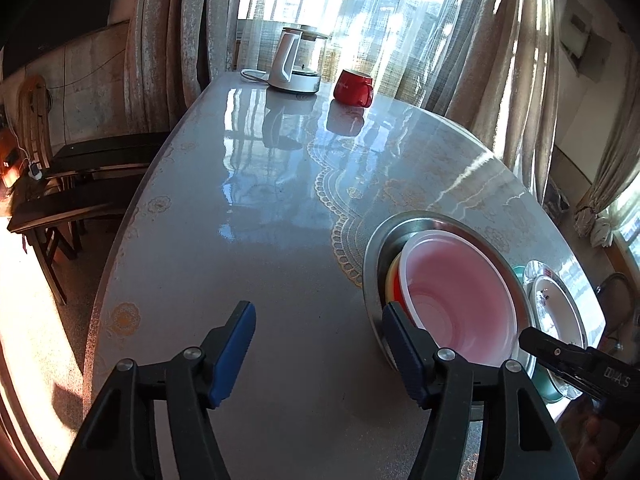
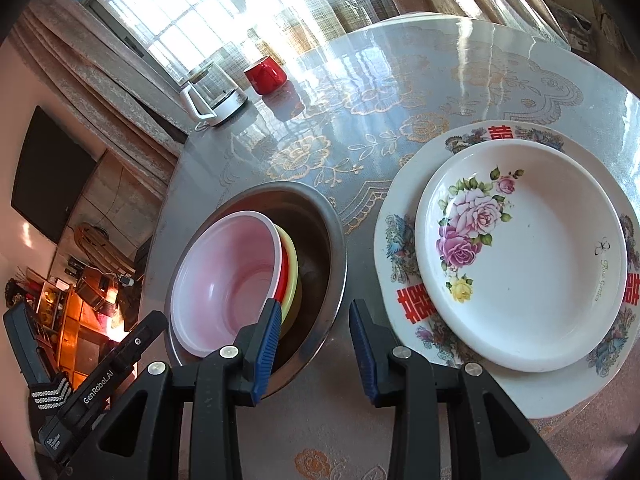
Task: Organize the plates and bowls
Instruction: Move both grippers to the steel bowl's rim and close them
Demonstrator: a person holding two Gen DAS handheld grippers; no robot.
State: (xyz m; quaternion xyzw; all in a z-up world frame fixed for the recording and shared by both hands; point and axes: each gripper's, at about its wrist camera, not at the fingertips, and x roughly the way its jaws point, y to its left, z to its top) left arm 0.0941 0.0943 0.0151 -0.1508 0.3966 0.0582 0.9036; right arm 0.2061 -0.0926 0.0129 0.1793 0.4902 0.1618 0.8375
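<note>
We've got two piles on the desk (image 2: 360, 80): a steel bowl (image 2: 320, 216) w/ a pink bowl (image 2: 224, 272) tilted inside it over red and yellow ones, and just beside it, toward the right hand, a rose plate (image 2: 520, 252) stacked on a bigger patterned plate (image 2: 404, 240).

Our left claw (image 1: 320, 352) hangs over bare desk, jaws apart, nothing between them; its one blue pad sits right at the steel bowl's near rim, so the nested bowls lie off to its right. Our right claw (image 2: 314, 344) has jaws apart too, narrower, also empty, straddling the gap btwn the steel bowl's rim and the patterned plate's edge.

The relation that counts, we reckon: the pink bowl leans on its neighbours, rim raised, closer to the left claw; the plates lie flat, closer to the right. Probably each hand takes its own pile. The kettle (image 2: 216, 96) and red mug (image 2: 266, 74) stand well apart, far side.
</note>
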